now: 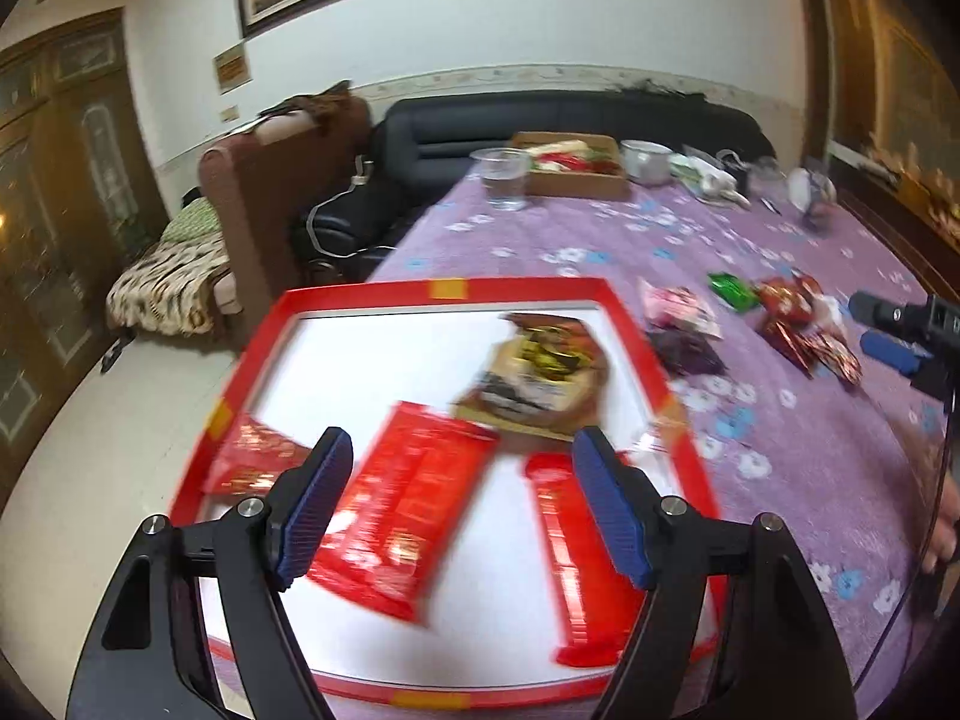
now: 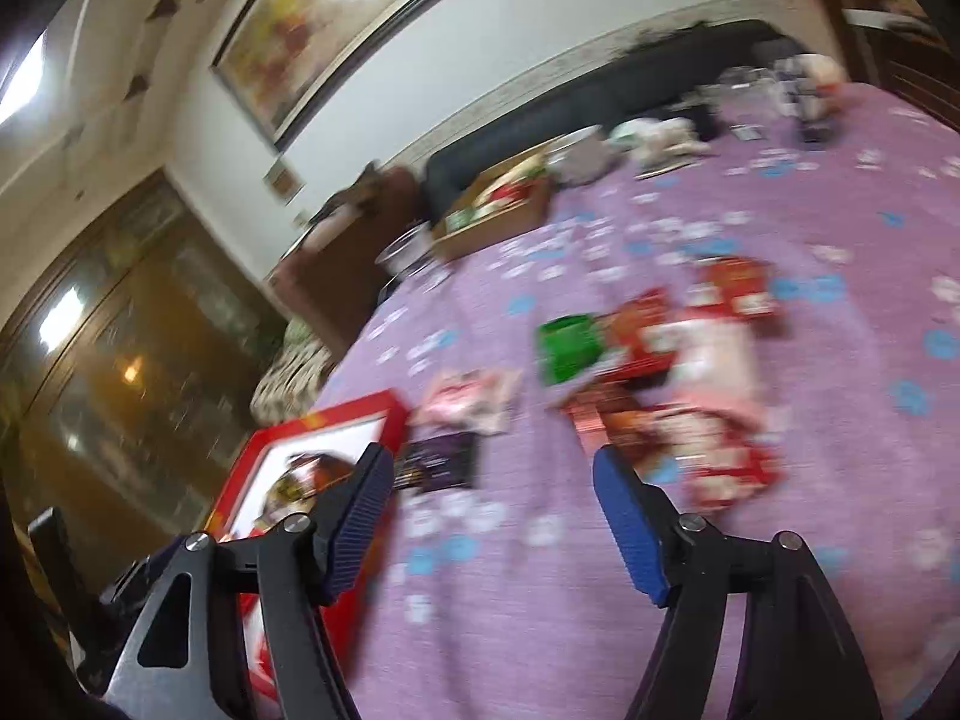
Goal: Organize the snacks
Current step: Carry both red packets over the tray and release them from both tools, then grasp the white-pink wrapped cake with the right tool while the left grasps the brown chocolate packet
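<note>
Both grippers, left (image 1: 462,504) and right (image 2: 492,522), gape empty; I'd square right over the far-right snack pile (image 2: 690,360) before closing.

The table (image 1: 780,450) carries a purple cloth with a flower print. A red-rimmed tray (image 1: 528,287) sits at its near left corner. Loose snack packets lie directly on the cloth to the right of the tray: a pink packet (image 1: 678,306), a dark purple packet (image 1: 687,351), a green packet (image 1: 732,290) and a cluster of red packets (image 1: 804,324) (blurred). At the far end stand a clear cup (image 1: 504,177), a cardboard box (image 1: 576,180) and a white bowl (image 1: 645,161).
</note>
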A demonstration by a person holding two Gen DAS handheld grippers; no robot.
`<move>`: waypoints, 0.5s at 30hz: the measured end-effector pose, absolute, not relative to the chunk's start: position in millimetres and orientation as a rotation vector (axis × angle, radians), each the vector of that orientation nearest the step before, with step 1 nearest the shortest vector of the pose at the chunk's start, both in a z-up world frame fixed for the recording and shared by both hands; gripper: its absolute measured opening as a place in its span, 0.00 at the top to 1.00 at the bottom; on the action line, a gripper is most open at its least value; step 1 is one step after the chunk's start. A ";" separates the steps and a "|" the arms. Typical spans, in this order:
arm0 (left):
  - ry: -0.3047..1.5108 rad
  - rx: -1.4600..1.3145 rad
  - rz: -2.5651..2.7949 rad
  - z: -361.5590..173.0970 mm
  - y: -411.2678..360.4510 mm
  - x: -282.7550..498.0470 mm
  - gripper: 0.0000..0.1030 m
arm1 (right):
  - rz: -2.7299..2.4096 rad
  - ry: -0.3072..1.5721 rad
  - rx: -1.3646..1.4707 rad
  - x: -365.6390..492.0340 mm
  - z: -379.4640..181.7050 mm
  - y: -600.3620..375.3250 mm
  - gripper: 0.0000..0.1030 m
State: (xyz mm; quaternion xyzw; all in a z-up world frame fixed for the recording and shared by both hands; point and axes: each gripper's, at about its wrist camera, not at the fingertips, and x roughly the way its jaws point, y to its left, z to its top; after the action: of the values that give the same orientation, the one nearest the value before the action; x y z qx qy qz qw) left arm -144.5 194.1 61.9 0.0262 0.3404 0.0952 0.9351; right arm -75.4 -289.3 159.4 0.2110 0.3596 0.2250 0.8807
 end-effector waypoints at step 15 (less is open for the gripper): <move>0.766 0.206 -0.010 54.3 99.3 -127.4 0.26 | 0.312 0.818 0.576 -48.7 155.9 -383.6 0.29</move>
State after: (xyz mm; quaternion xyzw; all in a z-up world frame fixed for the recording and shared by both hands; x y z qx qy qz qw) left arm -127.4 99.3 54.3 0.1005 0.3730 -0.0047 0.9224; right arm -48.7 -383.6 155.9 0.2752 0.3906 0.1488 0.8658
